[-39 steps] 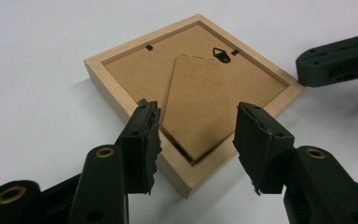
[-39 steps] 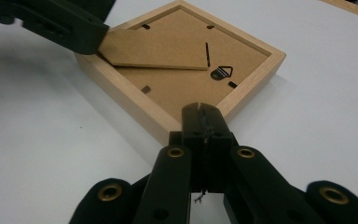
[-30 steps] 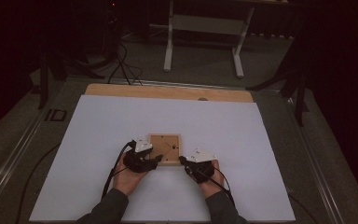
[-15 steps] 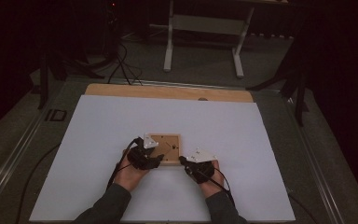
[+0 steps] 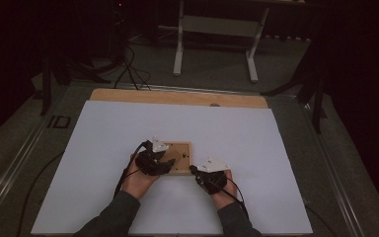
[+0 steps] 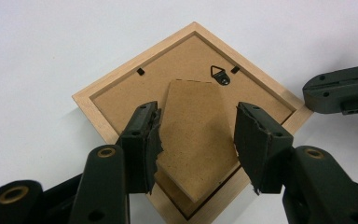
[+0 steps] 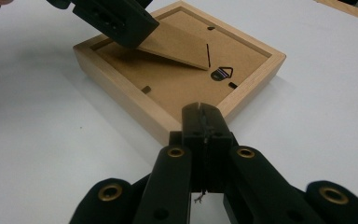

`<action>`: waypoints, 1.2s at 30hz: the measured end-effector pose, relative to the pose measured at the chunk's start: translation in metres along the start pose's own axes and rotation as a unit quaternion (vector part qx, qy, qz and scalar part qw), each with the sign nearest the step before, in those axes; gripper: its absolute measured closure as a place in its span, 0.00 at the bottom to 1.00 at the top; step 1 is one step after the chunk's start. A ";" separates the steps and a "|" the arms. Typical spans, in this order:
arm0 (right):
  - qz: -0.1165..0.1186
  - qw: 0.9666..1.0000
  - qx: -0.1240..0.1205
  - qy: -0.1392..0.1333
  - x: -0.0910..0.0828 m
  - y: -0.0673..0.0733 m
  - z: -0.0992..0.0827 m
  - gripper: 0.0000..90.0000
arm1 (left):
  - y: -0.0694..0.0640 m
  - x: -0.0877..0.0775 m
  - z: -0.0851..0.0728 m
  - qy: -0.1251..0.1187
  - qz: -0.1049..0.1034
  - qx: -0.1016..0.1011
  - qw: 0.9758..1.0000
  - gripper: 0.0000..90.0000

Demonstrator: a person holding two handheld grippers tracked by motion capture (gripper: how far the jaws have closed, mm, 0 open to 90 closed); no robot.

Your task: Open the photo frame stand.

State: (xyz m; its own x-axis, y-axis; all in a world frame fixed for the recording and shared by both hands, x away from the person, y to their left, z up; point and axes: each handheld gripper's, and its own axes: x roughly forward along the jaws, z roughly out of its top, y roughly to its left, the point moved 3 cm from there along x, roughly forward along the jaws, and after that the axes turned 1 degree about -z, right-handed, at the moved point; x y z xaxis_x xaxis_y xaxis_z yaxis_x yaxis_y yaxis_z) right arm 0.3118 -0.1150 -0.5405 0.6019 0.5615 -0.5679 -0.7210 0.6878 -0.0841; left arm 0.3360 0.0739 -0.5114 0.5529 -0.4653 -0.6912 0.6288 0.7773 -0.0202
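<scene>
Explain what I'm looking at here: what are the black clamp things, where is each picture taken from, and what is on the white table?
A person sits at a white table and holds a two-jaw tool in each hand. The high view looks down from above; each of the other two comes from a camera riding on one tool.

A wooden picture frame lies face down, its brown back up. The left tool is open, its jaws standing either side of the frame's fold-out stand, which is tilted up off the back. The right tool is shut on nothing and sits at the frame's corner; whether it touches is unclear.
</scene>
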 end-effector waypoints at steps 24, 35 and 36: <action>-0.002 1.000 -0.003 0.000 0.000 0.001 0.000 1.00 | 0.009 -0.007 -0.020 0.040 -0.046 -0.074 0.995 0.51; -0.003 1.000 -0.004 0.000 0.000 0.001 0.000 0.99 | 0.011 -0.005 -0.011 0.046 -0.083 -0.121 0.988 0.54; -0.002 1.000 -0.004 0.000 0.000 0.001 0.000 0.99 | 0.012 -0.005 -0.009 0.042 -0.089 -0.130 0.987 0.54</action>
State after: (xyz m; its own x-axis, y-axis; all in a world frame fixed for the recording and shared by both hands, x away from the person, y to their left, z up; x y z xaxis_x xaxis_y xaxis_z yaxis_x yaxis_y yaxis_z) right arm 0.3112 -0.1147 -0.5406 0.6056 0.5582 -0.5671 -0.7205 0.6872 -0.0929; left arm 0.3356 0.0892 -0.5148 0.3917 -0.5763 -0.7173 0.5452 0.7733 -0.3236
